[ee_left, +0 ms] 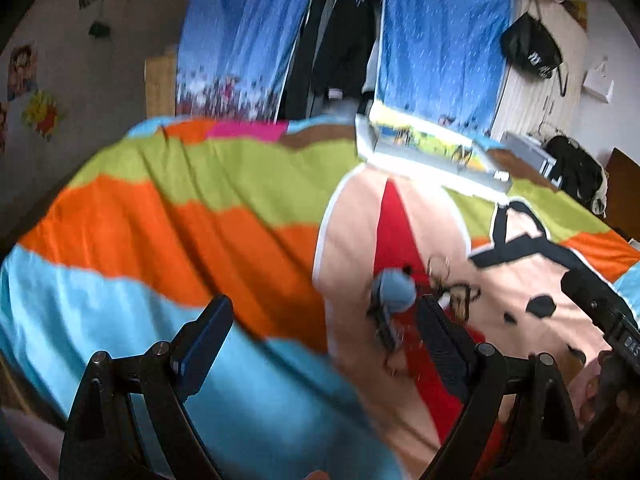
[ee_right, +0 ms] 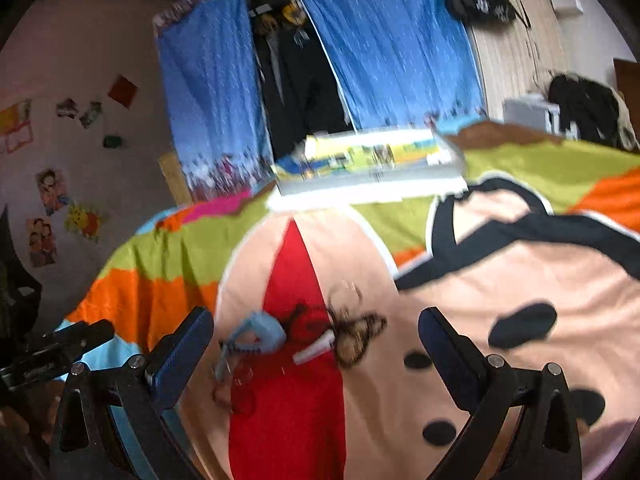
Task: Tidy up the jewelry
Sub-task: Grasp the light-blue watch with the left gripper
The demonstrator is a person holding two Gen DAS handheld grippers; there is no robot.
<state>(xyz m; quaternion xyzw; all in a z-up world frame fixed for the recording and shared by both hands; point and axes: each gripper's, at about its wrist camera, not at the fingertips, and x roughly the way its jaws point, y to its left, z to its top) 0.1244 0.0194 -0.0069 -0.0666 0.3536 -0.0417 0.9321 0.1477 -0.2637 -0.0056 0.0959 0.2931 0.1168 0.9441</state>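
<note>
Jewelry [ee_right: 344, 336] lies tangled on the bed [ee_right: 460, 280] at twelve o'clock of the right hand-held gripper [ee_right: 316, 340]; both hand-held grippers gape empty. Motion blur suggests haste: the left hand-held gripper [ee_left: 324, 320] could snag chains.

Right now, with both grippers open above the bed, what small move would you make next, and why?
Probably lower the right gripper onto the brown butterfly clip and close on it. Both grippers are open and empty, the clip lies loose on the bedspread between the right one's fingers, and the tray sits farther back.
</note>
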